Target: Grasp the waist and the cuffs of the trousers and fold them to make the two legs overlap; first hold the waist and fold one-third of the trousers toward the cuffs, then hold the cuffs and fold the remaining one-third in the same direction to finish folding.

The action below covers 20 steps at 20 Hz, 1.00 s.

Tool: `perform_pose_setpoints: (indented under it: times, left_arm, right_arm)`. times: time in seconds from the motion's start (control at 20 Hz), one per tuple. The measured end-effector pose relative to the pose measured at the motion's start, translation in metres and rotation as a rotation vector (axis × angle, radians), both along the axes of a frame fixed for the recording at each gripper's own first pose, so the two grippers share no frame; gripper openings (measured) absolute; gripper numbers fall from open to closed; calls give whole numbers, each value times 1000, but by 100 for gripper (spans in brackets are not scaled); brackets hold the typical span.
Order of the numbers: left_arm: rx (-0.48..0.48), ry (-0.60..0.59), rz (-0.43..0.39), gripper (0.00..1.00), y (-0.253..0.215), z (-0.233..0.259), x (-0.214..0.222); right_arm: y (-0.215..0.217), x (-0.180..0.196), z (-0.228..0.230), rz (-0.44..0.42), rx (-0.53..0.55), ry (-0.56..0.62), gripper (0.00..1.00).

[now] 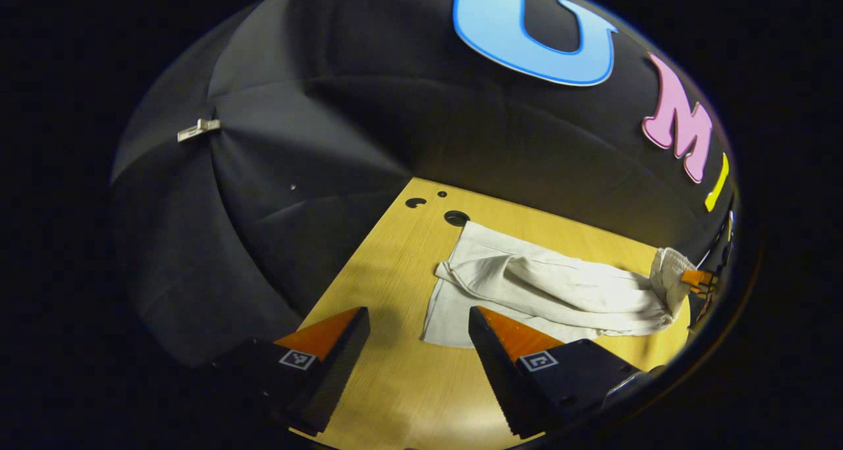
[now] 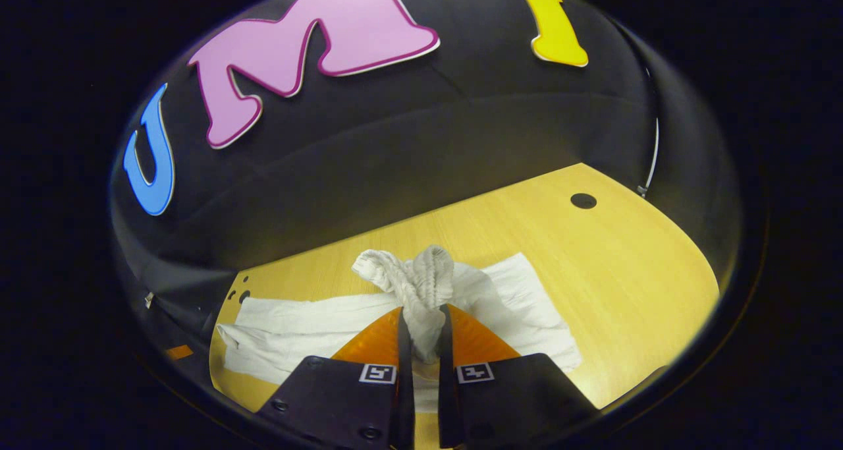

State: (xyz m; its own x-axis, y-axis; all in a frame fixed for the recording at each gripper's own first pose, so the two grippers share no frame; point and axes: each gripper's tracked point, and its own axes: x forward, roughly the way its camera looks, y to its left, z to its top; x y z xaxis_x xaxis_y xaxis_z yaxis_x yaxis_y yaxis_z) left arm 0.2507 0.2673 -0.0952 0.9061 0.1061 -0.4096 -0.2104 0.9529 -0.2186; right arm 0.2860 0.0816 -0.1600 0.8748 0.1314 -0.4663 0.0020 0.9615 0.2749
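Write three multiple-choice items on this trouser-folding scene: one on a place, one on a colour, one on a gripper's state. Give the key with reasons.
1. Where do the trousers lie?
A. on a wooden table
B. on the floor
C. in a basket

2. What colour are the trousers?
A. blue
B. white
C. red

3. How is the right gripper?
A. wide open, holding nothing
B. shut on bunched trouser cloth
C. pressed flat on the table

Key: 1 A, cloth spreads over the table; 2 B, pale white cloth; 3 B, gathered cloth stands pinched between its fingers, while the left gripper is open.
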Motion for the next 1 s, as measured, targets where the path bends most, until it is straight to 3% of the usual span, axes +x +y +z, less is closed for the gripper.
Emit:
perform_pose_setpoints:
  times: [0.05, 0.2, 0.25, 0.3, 0.4, 0.45, 0.55, 0.6, 0.7, 1.0]
  left_arm:
    - [-23, 5, 9, 96, 2, -4, 5]
    - [-139, -18, 4, 96, -4, -11, 32]
    - [-176, -26, 9, 96, -4, -15, 43]
    - [-208, -22, 21, 96, -4, -19, 52]
    - [-246, -11, 37, 96, -6, -27, 70]
    - [-242, -4, 38, 96, -7, -31, 80]
    - [-194, 12, 28, 92, -12, -37, 99]
    - [-169, 14, 19, 96, -16, -38, 106]
    - [-137, 2, 7, 96, -24, -38, 120]
    - [-153, 21, 22, 96, -46, -50, 148]
  right_arm:
    - [6, -3, -8, 1, 1, 15, 22]
    - [37, -30, -34, -20, 84, 88, 33]
    - [49, -42, -40, -15, 103, 103, 31]
    - [62, -49, -44, 0, 117, 114, 43]
    - [81, -65, -45, 28, 130, 130, 82]
    - [84, -73, -45, 38, 125, 134, 80]
    - [77, -88, -37, 35, 84, 120, 99]
    - [69, -95, -31, 27, 62, 107, 99]
    - [54, -113, -22, 2, 19, 83, 99]
    - [10, -194, -13, -16, -107, 68, 99]
